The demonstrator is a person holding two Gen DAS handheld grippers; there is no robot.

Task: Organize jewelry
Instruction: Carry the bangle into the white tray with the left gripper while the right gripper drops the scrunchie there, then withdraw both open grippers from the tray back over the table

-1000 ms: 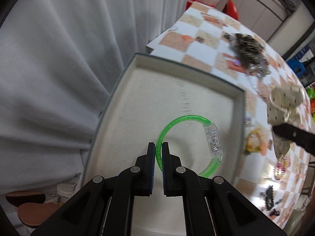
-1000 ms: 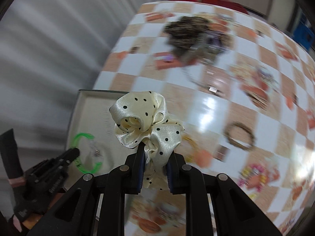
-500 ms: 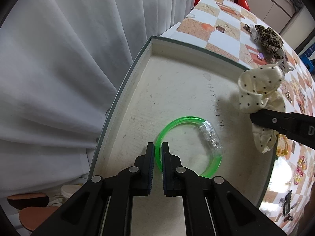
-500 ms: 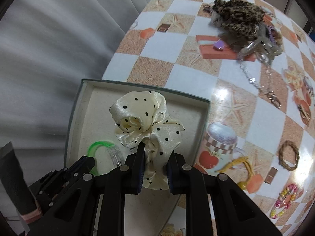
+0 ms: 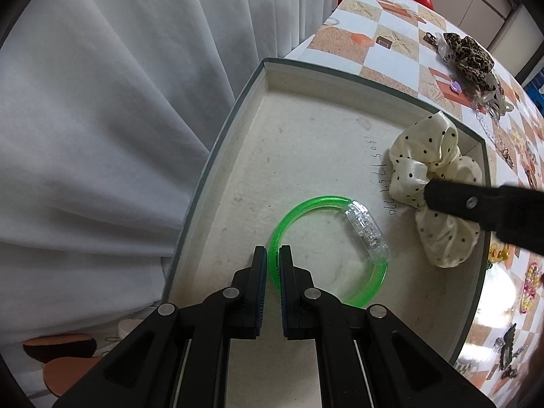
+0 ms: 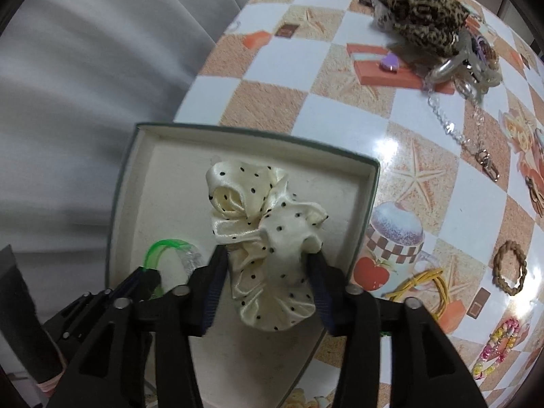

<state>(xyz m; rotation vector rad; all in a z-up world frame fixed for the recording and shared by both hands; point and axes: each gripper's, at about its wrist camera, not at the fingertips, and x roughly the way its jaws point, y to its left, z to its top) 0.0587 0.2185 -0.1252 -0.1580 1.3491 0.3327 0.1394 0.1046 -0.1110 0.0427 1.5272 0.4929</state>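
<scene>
- The left claw (image 5: 270, 265) is pressed together on the green bracelet (image 5: 326, 200), pinching its band at the near side; the band passes between the pads, and the ring lies over the floor of the box (image 5: 306, 142).
- The bracelet's clear segment (image 5: 365, 227) sits on the far right of the ring; what is inside it is too small to make out.
- The right claw (image 6: 268, 272) is opening, its jaws standing apart on either side of the cream polka-dot scrunchie (image 6: 268, 234), which lies between them inside the box, near the right wall.
- Whether the pads touch the fabric cannot be told, since the folds bulge over both inner faces.
- In the left wrist view only one dark finger of the right claw shows, crossing the scrunchie and cut off at the frame's edge.
- In the right wrist view the left claw hides most of the bracelet.
- Handwritten marks on the box floor (image 5: 380, 176) are unreadable.
- On the checkered tabletop (image 6: 326, 78) beyond, a leopard-print scrunchie (image 6: 421, 17) lies on a tangle of clear clips and chain, hard to separate.
</scene>
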